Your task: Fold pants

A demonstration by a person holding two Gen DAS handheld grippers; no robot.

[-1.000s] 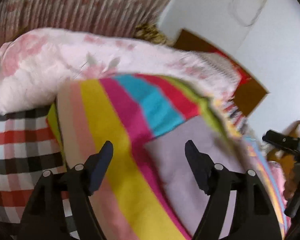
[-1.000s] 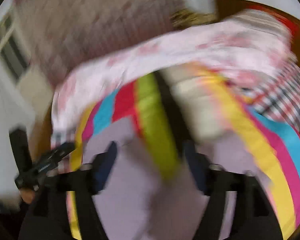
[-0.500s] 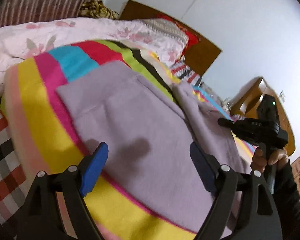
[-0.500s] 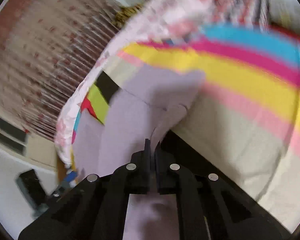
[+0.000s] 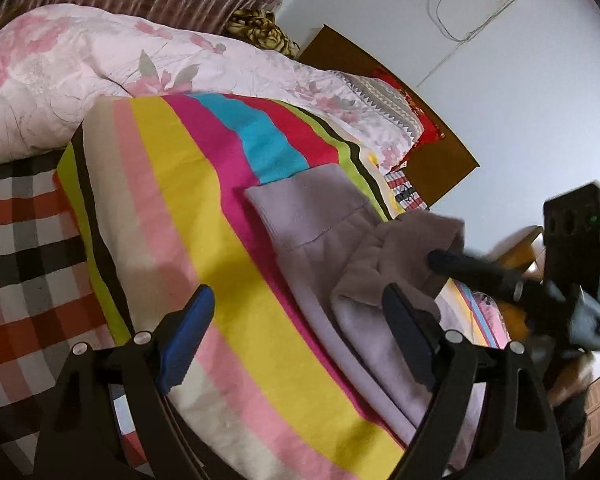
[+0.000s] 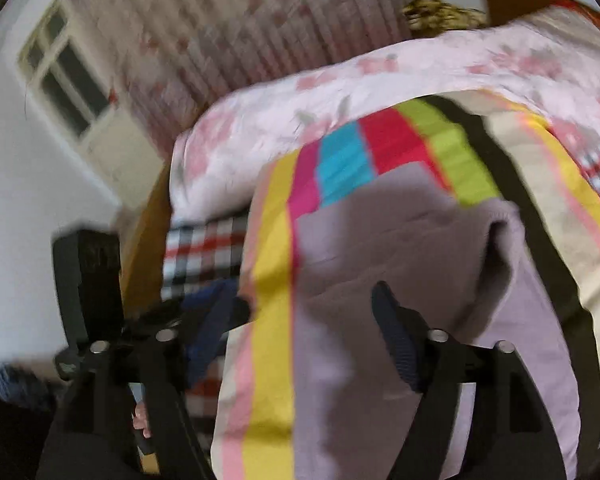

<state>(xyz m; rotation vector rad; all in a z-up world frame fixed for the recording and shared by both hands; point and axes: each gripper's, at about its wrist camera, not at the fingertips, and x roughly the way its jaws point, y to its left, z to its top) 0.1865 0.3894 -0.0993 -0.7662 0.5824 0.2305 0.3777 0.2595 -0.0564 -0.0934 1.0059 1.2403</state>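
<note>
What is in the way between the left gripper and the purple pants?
Nothing visible. The left gripper hangs open over the striped blanket, and the purple pants lie just ahead beside its right finger, with only bare blanket between.

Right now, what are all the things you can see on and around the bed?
pants: one, pale lilac, lying on the striped blanket, part folded over.
striped blanket: one, rainbow stripes, spread over the bed.
floral quilt: one, pink and white, bunched behind the blanket.
checked sheet: one, red, black and white, beside the blanket.
headboard: one, brown wood, against the white wall.
curtain: one, pinkish stripes, behind the bed.
window: one, white frame, beside the curtain.
left gripper: black with blue pads, jaws wide apart, empty.
right gripper: black, jaws opening above the pants, nothing between them.
</note>
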